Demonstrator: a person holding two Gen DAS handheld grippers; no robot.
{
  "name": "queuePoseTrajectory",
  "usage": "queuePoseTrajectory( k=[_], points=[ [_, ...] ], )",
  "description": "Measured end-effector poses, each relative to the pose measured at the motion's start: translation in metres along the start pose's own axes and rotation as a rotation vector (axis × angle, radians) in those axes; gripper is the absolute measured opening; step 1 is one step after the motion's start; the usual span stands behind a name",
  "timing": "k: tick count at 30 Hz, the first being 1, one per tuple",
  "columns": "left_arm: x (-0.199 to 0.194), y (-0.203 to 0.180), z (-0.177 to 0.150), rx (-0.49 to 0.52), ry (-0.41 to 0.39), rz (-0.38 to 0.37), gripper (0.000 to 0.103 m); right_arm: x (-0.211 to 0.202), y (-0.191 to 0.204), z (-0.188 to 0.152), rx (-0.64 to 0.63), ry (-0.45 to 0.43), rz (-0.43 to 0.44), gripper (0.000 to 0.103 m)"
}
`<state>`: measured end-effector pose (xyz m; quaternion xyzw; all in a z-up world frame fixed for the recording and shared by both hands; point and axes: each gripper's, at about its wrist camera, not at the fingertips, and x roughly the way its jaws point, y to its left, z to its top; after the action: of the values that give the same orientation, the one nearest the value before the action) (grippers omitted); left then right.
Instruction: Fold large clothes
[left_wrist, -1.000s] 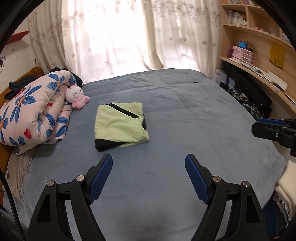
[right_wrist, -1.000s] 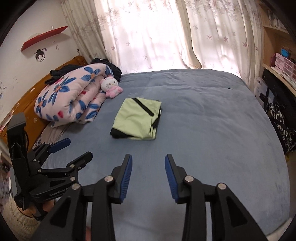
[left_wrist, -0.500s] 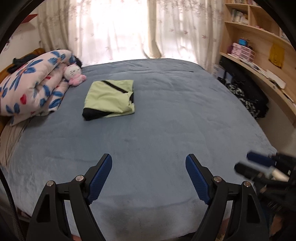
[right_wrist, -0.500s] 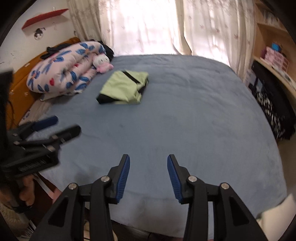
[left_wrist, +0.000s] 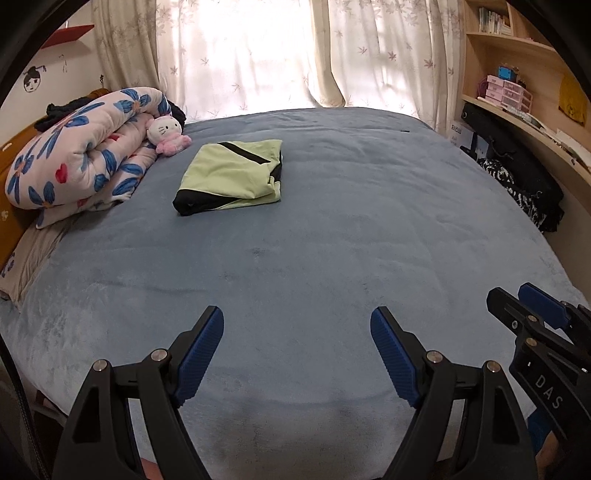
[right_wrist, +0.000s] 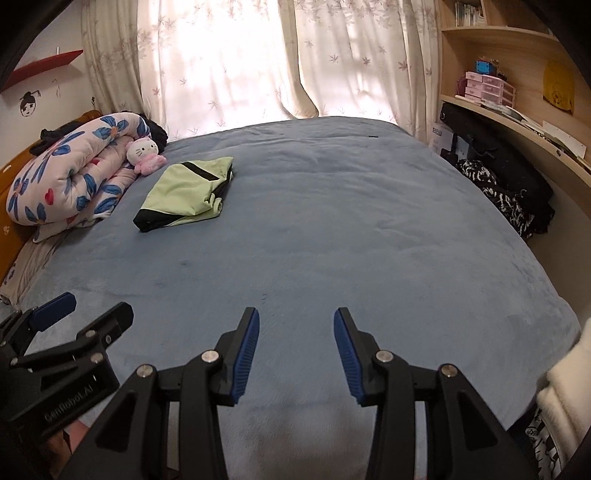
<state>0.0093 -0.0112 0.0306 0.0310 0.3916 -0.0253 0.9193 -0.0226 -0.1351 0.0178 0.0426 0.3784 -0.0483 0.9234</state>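
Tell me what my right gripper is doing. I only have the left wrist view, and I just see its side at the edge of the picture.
Observer: The right gripper is open. There is nothing between its blue pads, only the blue bed cover beyond them.
Operator: Is there anything on that side that I can't see from here?
Observer: Yes. A cream-white fabric bundle shows at the right edge of the right wrist view, just off the near corner of the bed. I can't tell what kind of item it is.
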Motion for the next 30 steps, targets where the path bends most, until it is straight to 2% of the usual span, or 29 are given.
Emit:
queuePoseTrajectory(
  k=[14, 19, 30],
  points=[
    [0.019, 0.001, -0.005, -0.022, 0.061, -0.008, 0.081, 0.019, 0.011, -0.011, -0.024, 0.039, 0.011, 0.044],
    [0.02, 0.001, -0.006, -0.022, 0.067, -0.009, 0.081, 0.019, 0.014, -0.012, -0.038, 0.034, 0.019, 0.05],
    [0.021, 0.002, -0.009, -0.042, 0.073, -0.009, 0.081, 0.02, 0.022, -0.012, -0.047, 0.029, 0.008, 0.051]
  ],
)
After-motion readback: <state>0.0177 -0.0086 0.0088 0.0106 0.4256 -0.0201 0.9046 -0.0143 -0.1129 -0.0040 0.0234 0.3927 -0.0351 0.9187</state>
